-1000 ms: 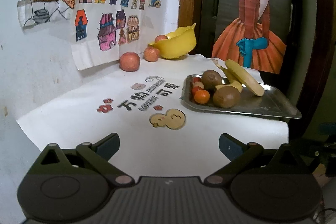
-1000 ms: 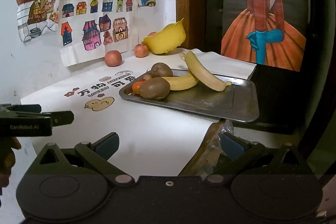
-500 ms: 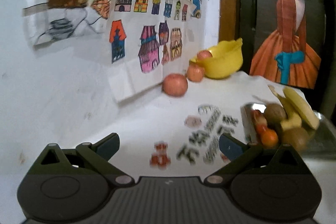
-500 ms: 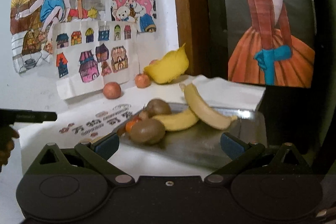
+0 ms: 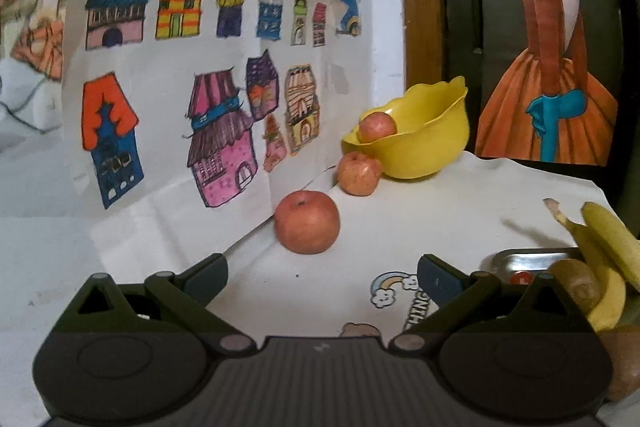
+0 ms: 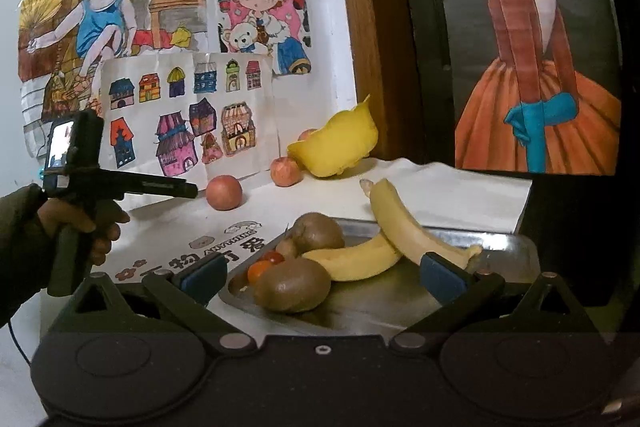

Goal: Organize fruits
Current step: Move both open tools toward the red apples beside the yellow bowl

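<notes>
**Fruit split between a steel tray and a yellow bowl, both grippers empty**

The metal tray (image 6: 496, 247) sits on the white-covered bench (image 5: 440, 211) and serves as the landmark here. Inside it lie two bananas (image 6: 412, 227), crossed so that one rests over the other, a kiwi (image 6: 294, 289) at the near corner, a second kiwi (image 6: 318, 231) behind it, and a small orange fruit (image 6: 258, 271) with a tiny red one (image 6: 274, 257) tucked between the kiwis at the tray's left edge. The right half of the tray is bare steel.

Beyond the tray, toward the wall, a yellow bowl (image 5: 424, 139) stands tilted; one apple (image 5: 377, 126) shows over its rim. A second apple (image 5: 359, 173) lies on the bench touching or just beside the bowl's base, and a third, larger-looking apple (image 5: 307, 221) lies farther left of the tray, near the foot of the children's drawings (image 5: 192, 99) that hang on the wall.

The left gripper (image 5: 320, 275) points at that loose apple, its fingers (image 5: 206, 273) spread wide with nothing between them. In the right wrist view a hand (image 6: 86, 227) grips its handle, left of the tray. The right gripper (image 6: 320, 275) hangs over the tray's near edge, fingers apart and empty, with the near kiwi framed between them.
</notes>
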Demonstrator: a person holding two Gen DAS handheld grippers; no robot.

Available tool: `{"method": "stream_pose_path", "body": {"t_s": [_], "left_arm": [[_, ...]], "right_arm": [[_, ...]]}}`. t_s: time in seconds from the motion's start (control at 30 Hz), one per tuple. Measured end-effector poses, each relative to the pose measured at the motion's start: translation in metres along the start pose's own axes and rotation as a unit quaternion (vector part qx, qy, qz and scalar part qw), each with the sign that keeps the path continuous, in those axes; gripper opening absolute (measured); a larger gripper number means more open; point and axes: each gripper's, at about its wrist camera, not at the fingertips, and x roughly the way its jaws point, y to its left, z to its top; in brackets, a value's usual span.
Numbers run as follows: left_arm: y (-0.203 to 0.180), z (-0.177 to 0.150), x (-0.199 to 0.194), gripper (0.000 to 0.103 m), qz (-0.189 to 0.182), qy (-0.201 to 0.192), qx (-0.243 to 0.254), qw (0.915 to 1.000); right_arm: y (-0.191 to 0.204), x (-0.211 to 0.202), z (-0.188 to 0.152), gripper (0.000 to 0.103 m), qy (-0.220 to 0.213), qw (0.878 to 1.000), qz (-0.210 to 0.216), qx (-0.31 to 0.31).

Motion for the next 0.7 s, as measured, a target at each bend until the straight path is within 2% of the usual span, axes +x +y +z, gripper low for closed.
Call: {"method": "stream_pose_path", "body": {"t_s": [0.13, 0.33, 0.47, 0.57, 0.7], "left_arm": [[-0.006, 0.007, -0.038, 0.103, 0.001, -0.002, 0.000, 1.0000], [-0.008, 0.014, -0.135, 0.103, 0.003, -0.040, 0.006, 0.9992], [-0.006, 0.011, -0.190, 0.103, 0.014, -0.058, 0.022, 0.9980], [-0.003, 0.012, -0.206, 0.103, 0.008, -0.056, 0.017, 0.9982], [0.004, 0.013, -0.196, 0.103, -0.002, -0.041, -0.014, 0.9991]], "right_arm": [[0.011, -0.022, 0.024, 0.102, 0.009, 1.000, -0.006, -0.006], [0.032, -0.084, 0.064, 0.102, 0.008, 1.000, 0.005, -0.012], [0.045, -0.111, 0.075, 0.102, 0.013, 1.000, 0.023, -0.015], [0.052, -0.118, 0.075, 0.102, 0.006, 0.999, 0.036, -0.026], [0.048, -0.099, 0.072, 0.102, 0.003, 0.998, 0.064, -0.011]]}}
